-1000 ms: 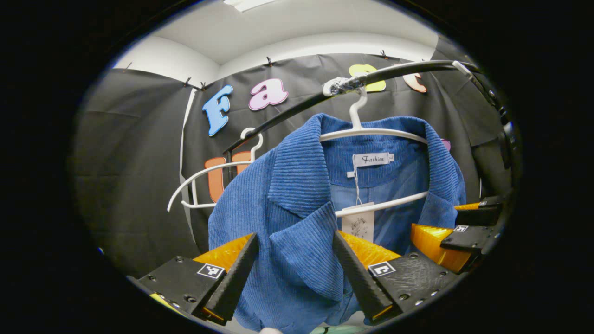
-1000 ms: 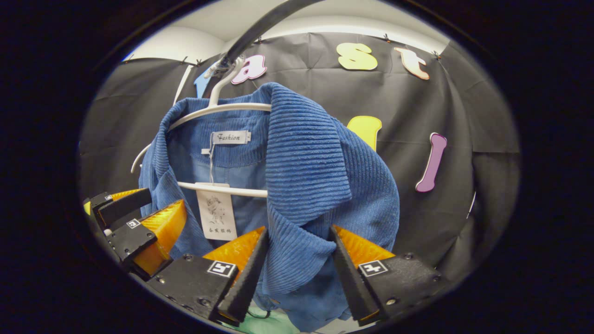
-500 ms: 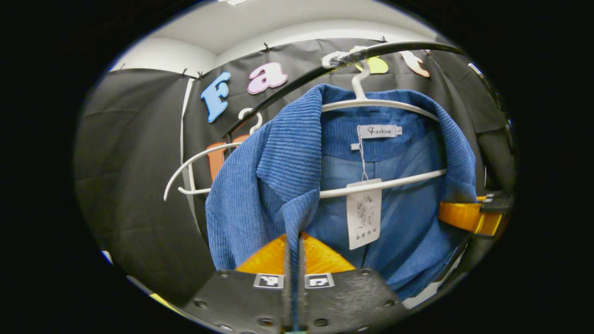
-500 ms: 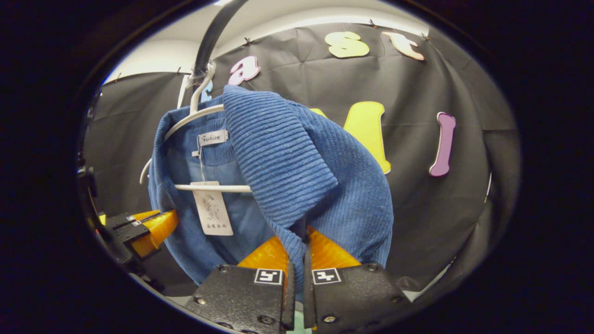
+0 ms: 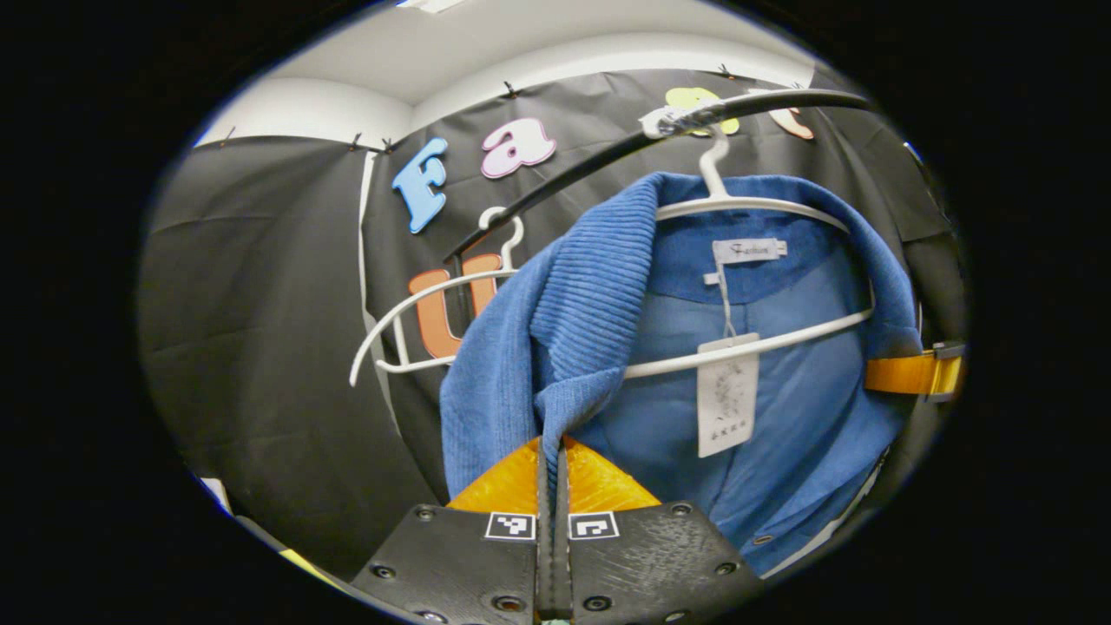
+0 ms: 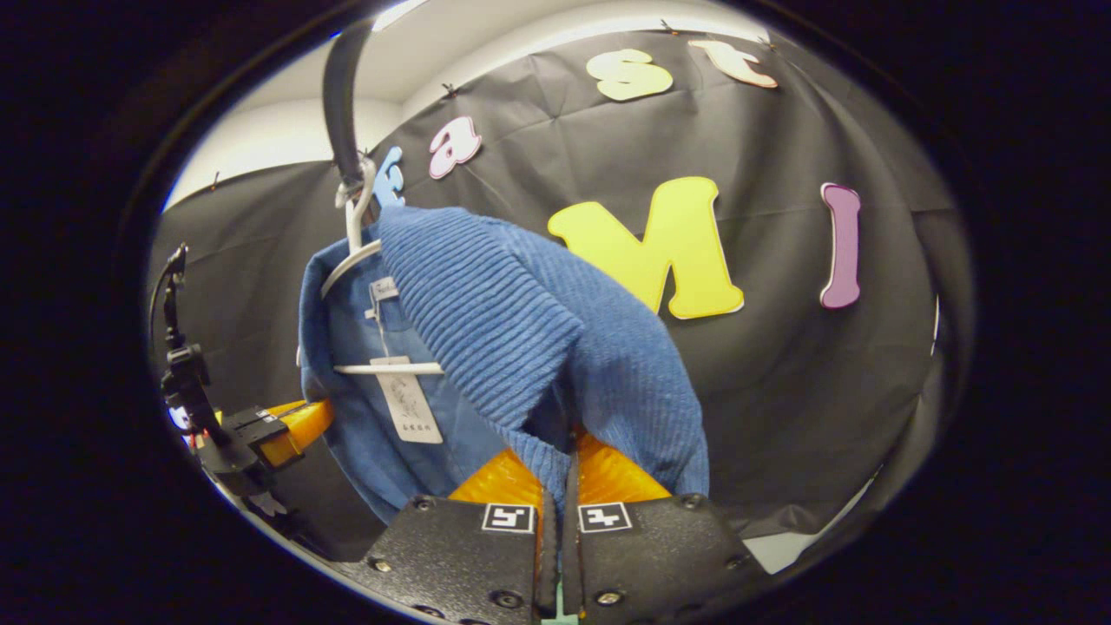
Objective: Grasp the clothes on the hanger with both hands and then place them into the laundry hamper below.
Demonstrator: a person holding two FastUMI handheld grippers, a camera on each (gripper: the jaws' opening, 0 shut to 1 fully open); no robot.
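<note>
With both claws clamped on cloth, you are at the end of the grasping step and the lift-off comes next. At the bottom centre of the left gripper view, your left gripper [image 5: 552, 486] has its fingers closed on the front edge of the blue jacket [image 5: 764, 408], a thin fold pinched between them. At the bottom centre of the right gripper view, your right gripper [image 6: 560, 490] is closed the same way on the other lapel. Farther back, in the upper right of the left gripper view, the jacket sits on the white hanger [image 5: 746, 207], whose hook is over the black rail [image 5: 564, 180]; an empty hanger [image 5: 417, 299] hangs to its left. I judge you now need to spread the shoulders off the hanger's ends, then lower the jacket to the hamper.
</note>
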